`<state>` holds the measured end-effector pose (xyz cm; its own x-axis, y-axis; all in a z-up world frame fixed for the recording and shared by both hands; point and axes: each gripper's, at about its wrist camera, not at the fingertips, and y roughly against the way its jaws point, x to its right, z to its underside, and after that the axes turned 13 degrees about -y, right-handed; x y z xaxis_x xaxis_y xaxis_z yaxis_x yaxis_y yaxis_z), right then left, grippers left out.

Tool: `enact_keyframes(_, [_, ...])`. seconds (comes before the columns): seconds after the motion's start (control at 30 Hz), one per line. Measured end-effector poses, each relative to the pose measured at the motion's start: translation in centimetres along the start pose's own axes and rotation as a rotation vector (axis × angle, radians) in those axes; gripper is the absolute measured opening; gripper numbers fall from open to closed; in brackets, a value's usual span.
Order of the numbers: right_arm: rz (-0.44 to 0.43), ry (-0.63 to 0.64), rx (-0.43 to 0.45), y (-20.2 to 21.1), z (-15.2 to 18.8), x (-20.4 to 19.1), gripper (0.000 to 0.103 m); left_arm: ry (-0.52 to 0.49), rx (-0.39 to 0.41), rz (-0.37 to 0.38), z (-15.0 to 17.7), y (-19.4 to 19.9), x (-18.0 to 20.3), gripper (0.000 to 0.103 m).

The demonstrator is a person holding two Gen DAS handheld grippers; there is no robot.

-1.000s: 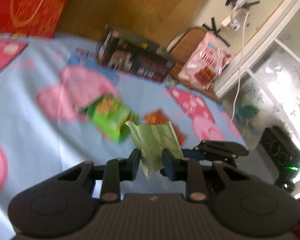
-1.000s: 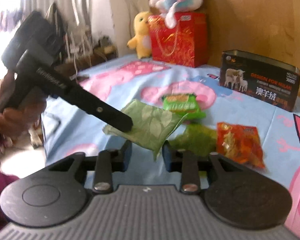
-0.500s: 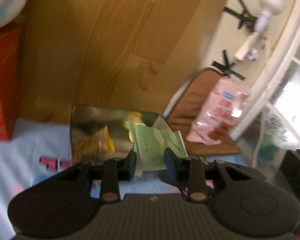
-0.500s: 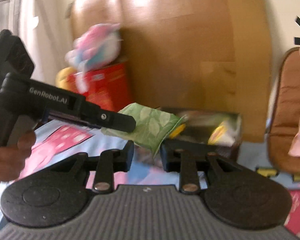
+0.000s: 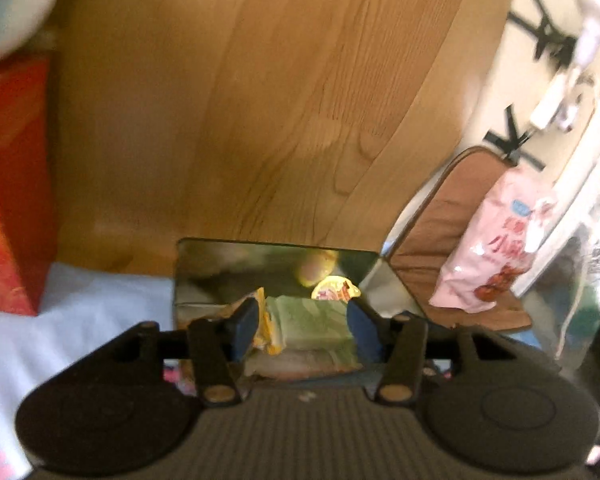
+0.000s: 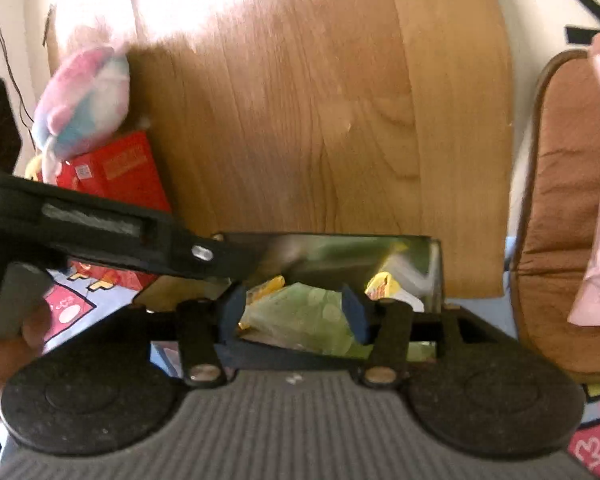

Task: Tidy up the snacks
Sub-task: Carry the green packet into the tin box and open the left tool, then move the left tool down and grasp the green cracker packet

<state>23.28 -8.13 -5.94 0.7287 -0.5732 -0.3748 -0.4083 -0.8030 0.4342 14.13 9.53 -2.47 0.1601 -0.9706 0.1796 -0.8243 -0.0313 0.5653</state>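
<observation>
A pale green leaf-print snack packet (image 5: 312, 320) lies inside the open metal tin (image 5: 276, 248), among yellow packets (image 5: 266, 324). My left gripper (image 5: 302, 330) is open above the tin, jaws wide either side of the packet. My right gripper (image 6: 294, 314) is also open over the tin (image 6: 432, 264), with the green packet (image 6: 308, 312) between and below its spread fingers. The left gripper's arm (image 6: 100, 236) crosses the right wrist view from the left.
A wooden headboard (image 5: 260, 100) stands right behind the tin. A red gift bag (image 6: 116, 172) with a plush toy (image 6: 84, 96) sits to the left. A brown chair (image 6: 560, 220) with a pink snack bag (image 5: 496, 240) is to the right. The bedsheet (image 5: 80, 312) is light blue.
Both grippers carried the green packet from over the bed to the tin, then opened. The packet dropped from their shared hold into the tin.
</observation>
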Motion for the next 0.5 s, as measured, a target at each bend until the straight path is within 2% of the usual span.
enact_keyframes(0.13, [-0.084,-0.061,-0.027,3.3,1.6,0.3,0.056,0.003,-0.007,0.02,3.5,4.6,-1.2,0.05])
enact_keyframes(0.3, [-0.254,-0.126,-0.259,5.4,6.0,-1.1,0.056,0.045,-0.103,0.045,9.8,6.8,-2.6,0.05])
enact_keyframes(0.37, [-0.304,-0.12,-0.345,5.8,7.7,-2.3,0.056,0.059,-0.135,0.051,11.8,7.1,-2.9,0.05])
enact_keyframes(0.5, [-0.353,0.007,-0.434,7.1,10.5,-6.6,0.056,0.083,-0.17,0.071,14.0,6.8,-2.8,0.048])
